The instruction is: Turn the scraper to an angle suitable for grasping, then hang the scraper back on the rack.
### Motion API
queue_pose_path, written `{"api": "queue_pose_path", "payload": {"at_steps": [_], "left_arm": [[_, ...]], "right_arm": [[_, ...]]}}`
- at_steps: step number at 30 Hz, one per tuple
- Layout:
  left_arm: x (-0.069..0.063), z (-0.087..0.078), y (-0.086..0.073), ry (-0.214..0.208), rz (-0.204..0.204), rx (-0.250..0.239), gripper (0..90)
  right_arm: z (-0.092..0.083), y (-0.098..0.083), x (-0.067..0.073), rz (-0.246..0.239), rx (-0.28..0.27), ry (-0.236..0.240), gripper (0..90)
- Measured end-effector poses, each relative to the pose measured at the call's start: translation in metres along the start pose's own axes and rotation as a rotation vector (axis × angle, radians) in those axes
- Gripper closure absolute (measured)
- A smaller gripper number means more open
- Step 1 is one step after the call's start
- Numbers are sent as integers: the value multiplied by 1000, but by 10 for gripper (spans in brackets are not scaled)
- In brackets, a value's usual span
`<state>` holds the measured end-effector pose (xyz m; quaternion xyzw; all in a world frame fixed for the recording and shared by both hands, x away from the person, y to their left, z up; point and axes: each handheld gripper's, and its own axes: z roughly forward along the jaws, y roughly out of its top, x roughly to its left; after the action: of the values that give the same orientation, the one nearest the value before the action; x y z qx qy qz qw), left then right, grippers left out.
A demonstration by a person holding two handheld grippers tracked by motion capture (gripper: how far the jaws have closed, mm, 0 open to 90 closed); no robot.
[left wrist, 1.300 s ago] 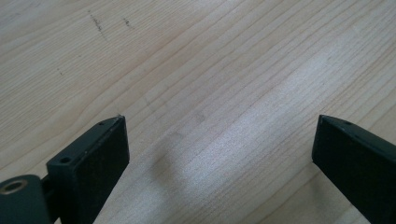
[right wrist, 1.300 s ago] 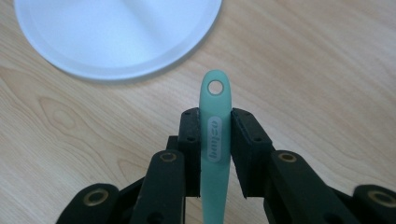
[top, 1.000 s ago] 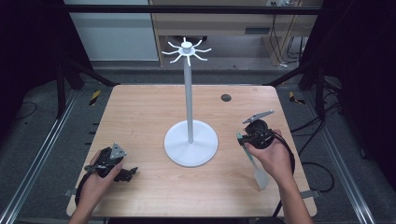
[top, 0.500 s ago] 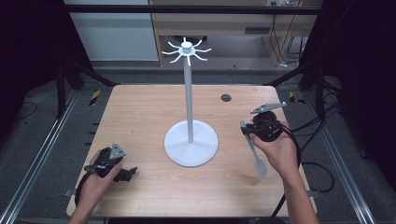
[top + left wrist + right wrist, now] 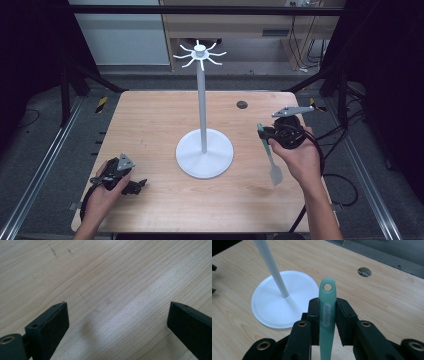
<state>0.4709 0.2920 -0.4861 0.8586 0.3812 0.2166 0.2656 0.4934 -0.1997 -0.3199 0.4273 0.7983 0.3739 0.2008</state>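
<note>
My right gripper (image 5: 327, 322) has its fingers clamped on the green spatula's (image 5: 270, 155) handle, held above the worktop (image 5: 150, 125) right of the white stand (image 5: 204, 150). My left gripper (image 5: 117, 322) rests on the worktop, fingers spread wide.

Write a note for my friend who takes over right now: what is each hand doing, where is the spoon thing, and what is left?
Right gripper: fingers shut on the handle of the green utensil, lifted off the table, handle end with its hanging hole pointing away from the hand toward the stand.
Left gripper: open, nothing held, low over the bare table near the front left corner.
White hook stand: upright mid-table, nothing on its top hooks.
Done: utensil picked up.
Left, most likely: raise it and slip the hole over one hook, then let go.
</note>
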Motion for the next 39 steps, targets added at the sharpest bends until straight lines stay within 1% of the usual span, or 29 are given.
{"api": "queue_pose_path", "payload": {"at_steps": [3, 6, 7, 9, 16, 23, 32, 34, 39], "left_arm": [[0, 0, 0, -1, 2, 1, 37], [0, 0, 0, -1, 1, 0, 37], [1, 0, 0, -2, 0, 0, 37], [1, 0, 0, -2, 1, 2, 37], [0, 0, 0, -1, 0, 0, 37], [0, 0, 0, -2, 1, 0, 37], [0, 0, 0, -1, 2, 0, 37], [0, 0, 0, -2, -1, -1, 37], [0, 0, 0, -2, -1, -2, 37]], "right_arm": [[-1, 2, 1, -2, -3, 0, 747], [-2, 3, 0, 3, -20, 5, 747], [-2, 3, 0, 11, -37, 9, 747], [-4, 4, 0, 18, -51, 16, 747], [-12, 12, 2, 24, -119, 24, 747], [-19, 21, 7, 18, -159, 26, 747], [-25, 35, 15, 2, -204, 18, 747], [-27, 38, 17, 6, -210, 19, 747], [-29, 47, 22, -7, -231, 29, 746]]}}
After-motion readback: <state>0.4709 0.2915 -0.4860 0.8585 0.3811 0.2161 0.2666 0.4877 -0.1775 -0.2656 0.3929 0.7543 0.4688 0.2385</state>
